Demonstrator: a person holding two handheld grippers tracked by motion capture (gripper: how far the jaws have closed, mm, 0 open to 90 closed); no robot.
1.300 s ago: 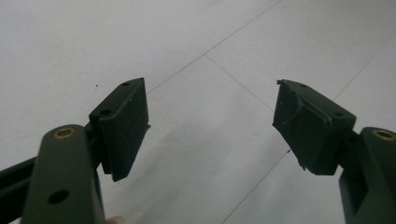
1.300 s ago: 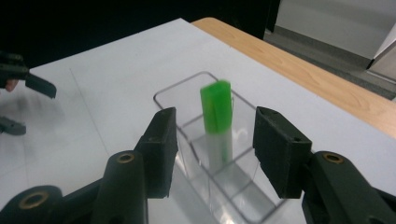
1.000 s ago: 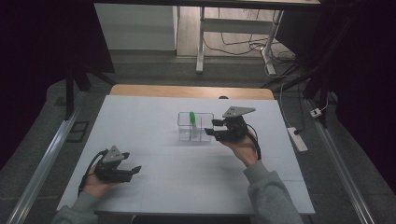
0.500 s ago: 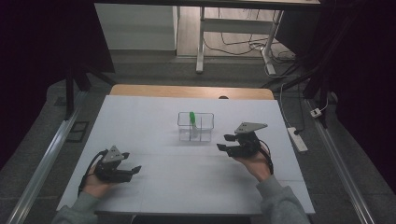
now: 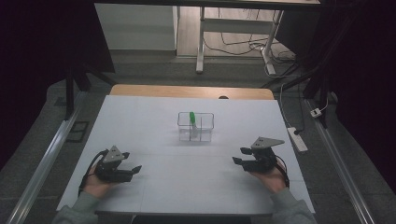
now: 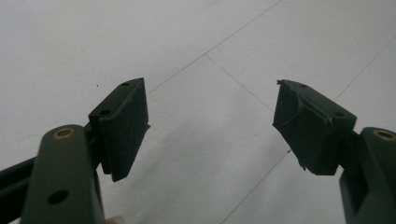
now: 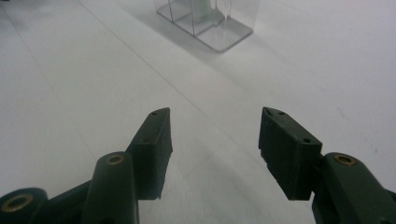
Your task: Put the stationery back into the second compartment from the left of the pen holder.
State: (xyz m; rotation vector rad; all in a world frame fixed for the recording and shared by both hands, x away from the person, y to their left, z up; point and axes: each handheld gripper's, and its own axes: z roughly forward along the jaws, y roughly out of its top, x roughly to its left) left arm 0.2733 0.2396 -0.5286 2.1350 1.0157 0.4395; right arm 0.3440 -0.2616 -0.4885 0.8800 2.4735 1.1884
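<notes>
At about eight o'clock on the white table (image 5: 154, 126), the left gripper (image 5: 133, 170) rests with its jaws spread wide and nothing between them. At the centre stands a clear box (image 5: 195, 126), a green-capped tube (image 5: 192, 119) upright in its left half. At four o'clock, well apart from the box, the right gripper (image 5: 239, 156) is released; its jaws have just been opening, with nothing between them.

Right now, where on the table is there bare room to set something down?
Bare stretches lie between the left gripper and right gripper, and on either side of the clear box. Only the middle, where that box holds a green-capped tube, is taken.
</notes>
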